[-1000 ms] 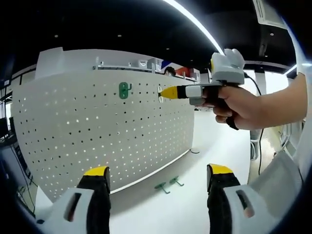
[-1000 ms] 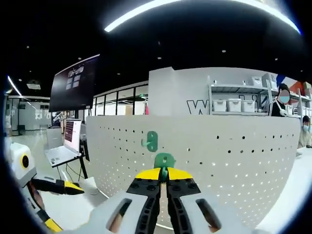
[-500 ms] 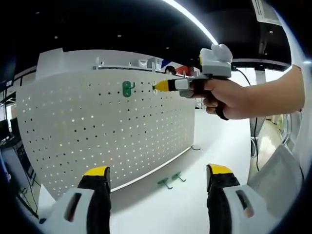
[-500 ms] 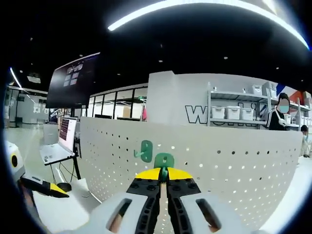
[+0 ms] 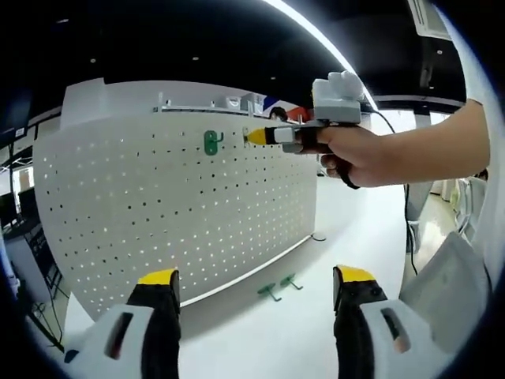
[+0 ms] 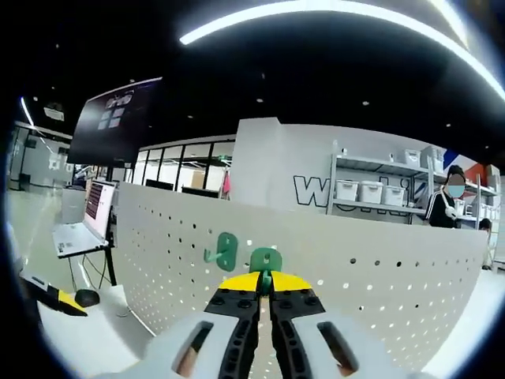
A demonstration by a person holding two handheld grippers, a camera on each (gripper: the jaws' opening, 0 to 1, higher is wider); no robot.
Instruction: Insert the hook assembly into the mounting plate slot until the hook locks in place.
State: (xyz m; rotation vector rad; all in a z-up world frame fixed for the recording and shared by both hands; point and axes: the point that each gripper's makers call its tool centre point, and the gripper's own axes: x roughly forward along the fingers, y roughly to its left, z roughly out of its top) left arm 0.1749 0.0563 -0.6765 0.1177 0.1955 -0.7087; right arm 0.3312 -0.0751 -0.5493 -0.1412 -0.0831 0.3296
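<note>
A white pegboard plate (image 5: 166, 213) stands upright on the table. One green hook (image 5: 211, 142) hangs near its top edge. My right gripper (image 5: 254, 137), held in a hand, has its yellow tips against the board just right of that hook. In the right gripper view its jaws (image 6: 266, 280) are shut on a second green hook (image 6: 266, 259), close to the board and right of the mounted hook (image 6: 226, 250). My left gripper (image 5: 256, 278) stands open low in front of the board with nothing between its fingers.
Two spare green hooks (image 5: 270, 291) (image 5: 290, 281) lie on the white table (image 5: 316, 332) by the board's foot. A laptop (image 6: 75, 237) sits beyond the board's left end. Shelves with bins (image 6: 371, 189) and a person (image 6: 454, 189) are behind.
The right gripper with its hook has moved up and left along the board, ending close beside the mounted hook. The left gripper stays open and low.
</note>
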